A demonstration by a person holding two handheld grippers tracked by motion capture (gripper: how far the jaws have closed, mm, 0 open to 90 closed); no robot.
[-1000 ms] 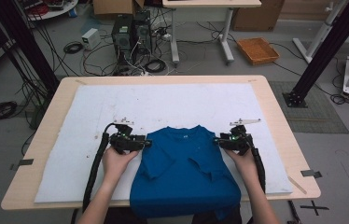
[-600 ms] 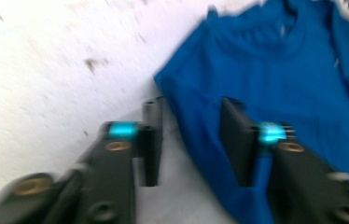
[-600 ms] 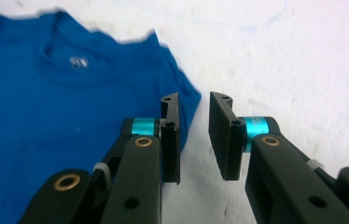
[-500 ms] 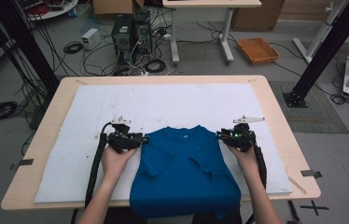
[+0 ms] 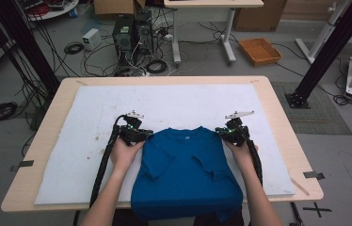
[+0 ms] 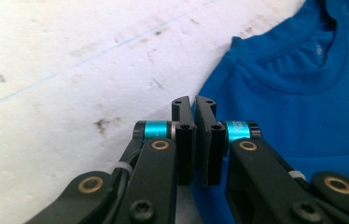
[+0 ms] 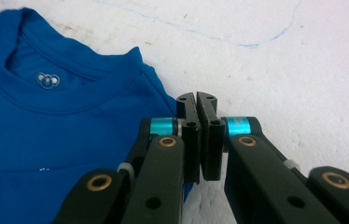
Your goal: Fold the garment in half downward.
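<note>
A: Shirt position?
B: Blue cotton T-shirt (image 5: 188, 174) lies flat on white mat (image 5: 183, 103) at near edge of surface (image 5: 277, 113), hem overhanging.
A: Tools?
B: Left tool (image 6: 194, 103) and right tool (image 7: 196, 99) both closed, gripping nothing, one beside each shoulder.

Not much to read here. Inside the collar of the blue T-shirt (image 7: 60, 135) sits a small pale printed mark (image 7: 47, 80), round shapes side by side, no letters legible. The same neck print (image 6: 319, 50) is a faint smudge in the left gripper view. No readable words or numbers anywhere else.
</note>
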